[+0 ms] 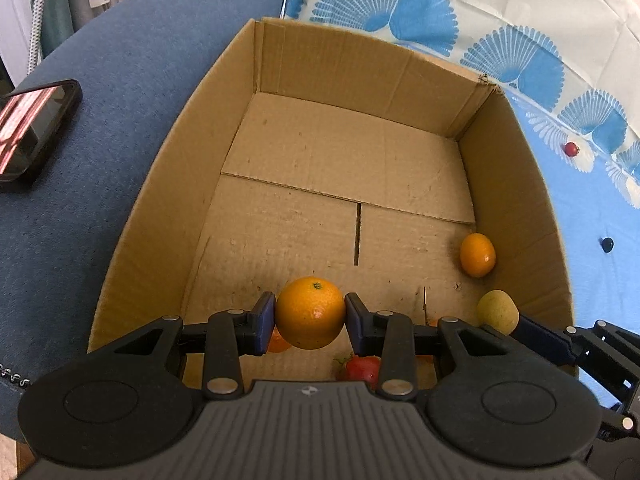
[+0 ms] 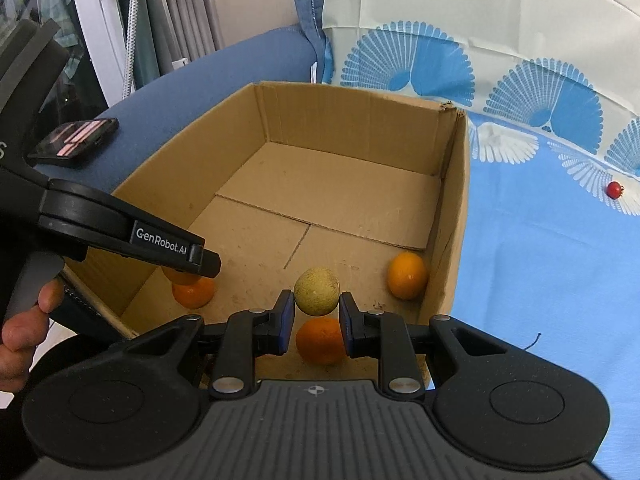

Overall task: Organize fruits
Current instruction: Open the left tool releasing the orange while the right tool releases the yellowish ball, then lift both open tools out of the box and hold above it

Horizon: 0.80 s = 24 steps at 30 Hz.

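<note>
Above an open cardboard box (image 1: pixel 168 184) on a blue seat (image 1: pixel 100 92): left gripper (image 1: pixel 310 314), its blue pads (image 1: pixel 265 322) pressed to both sides of an orange (image 1: pixel 310 312), stem end up, held clear of the box floor. Just beside it on the right, right gripper (image 2: pixel 317 304) clamped on a yellow-green fruit (image 2: pixel 317 290), pale and round, also lifted inside the box near the front wall.

On the box floor in the right-wrist view: one orange fruit (image 2: pixel 407 275) against the right wall, another (image 2: pixel 322 340) directly under the yellow-green one, a third (image 2: pixel 194 291) toward the left wall, partly hidden under the left gripper's arm. Seen from the left wrist, low at the front and half hidden behind the tongs: a red fruit (image 1: pixel 362 368) with a green top. Rest of the floor bare cardboard, flaps overlapping.

Outside the box to the right, lying on a blue cloth (image 2: pixel 540 264) printed with fan shapes: a small red berry (image 2: pixel 615 190), well apart from the box, and, in the left-wrist view only, a small dark round object (image 1: pixel 607 244), too small to identify. To the left, on the seat: a phone (image 1: pixel 32 132), screen lit. At the lower left edge of the right-wrist view: a hand (image 2: pixel 24 332) around the left gripper's handle.
</note>
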Tool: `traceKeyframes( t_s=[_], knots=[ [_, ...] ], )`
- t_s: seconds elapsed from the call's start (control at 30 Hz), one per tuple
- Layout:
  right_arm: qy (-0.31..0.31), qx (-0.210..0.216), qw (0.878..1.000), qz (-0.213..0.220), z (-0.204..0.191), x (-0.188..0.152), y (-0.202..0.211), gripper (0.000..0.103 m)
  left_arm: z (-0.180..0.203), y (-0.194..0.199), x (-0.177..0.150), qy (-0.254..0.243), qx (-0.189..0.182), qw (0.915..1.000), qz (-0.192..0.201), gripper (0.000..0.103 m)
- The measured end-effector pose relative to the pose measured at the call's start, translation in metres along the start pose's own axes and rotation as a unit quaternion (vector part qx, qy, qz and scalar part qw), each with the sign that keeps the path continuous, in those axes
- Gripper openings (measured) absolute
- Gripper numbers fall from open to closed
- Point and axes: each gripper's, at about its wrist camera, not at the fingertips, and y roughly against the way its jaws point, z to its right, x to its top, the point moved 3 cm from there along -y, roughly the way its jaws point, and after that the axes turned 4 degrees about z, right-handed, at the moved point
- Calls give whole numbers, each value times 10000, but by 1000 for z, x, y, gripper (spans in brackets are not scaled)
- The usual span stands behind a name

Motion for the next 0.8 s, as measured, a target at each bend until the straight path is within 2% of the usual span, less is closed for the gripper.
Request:
traceKeyframes(
  t_s=[0.1, 0.13, 0.17, 0.2, 0.23, 0.3, 0.43, 0.7, 0.8],
  knots=[
    [32, -18, 10000, -27, 0, -1, -3, 26, 1, -3, 1, -39, 34, 10000, -5, 42],
    [56, -27, 10000, -26, 0, 0, -4, 26, 1, -3, 2, -47, 40, 10000, 25, 54],
    [106, -41, 9999, 4, -1, 1, -4, 27, 0, -2, 3, -52, 56, 10000, 50, 83],
    [182, -43, 9998, 31, -2, 2, -3, 40, 0, 0, 4, -42, 89, 9999, 110, 96],
    [295, -35, 9995, 47, -5, 4, -3, 64, -1, 6, 6, -31, 104, 9996, 269, 103],
    [471, -65, 9988, 132, -8, 6, 2, 91, 0, 16, 8, -109, 71, 9985, 526, 103],
    [679, -47, 9975, 179, -12, 8, 18, 96, 3, 35, 4, -307, 166, 9969, 703, 103],
    [145, -71, 9999, 35, -13, -3, 62, 99, 2, 82, -37, -322, 243, 9968, 689, 103],
    [75, -126, 9998, 146, -15, -6, 84, 99, 2, 101, -52, -257, 237, 9972, 660, 103]
  ],
)
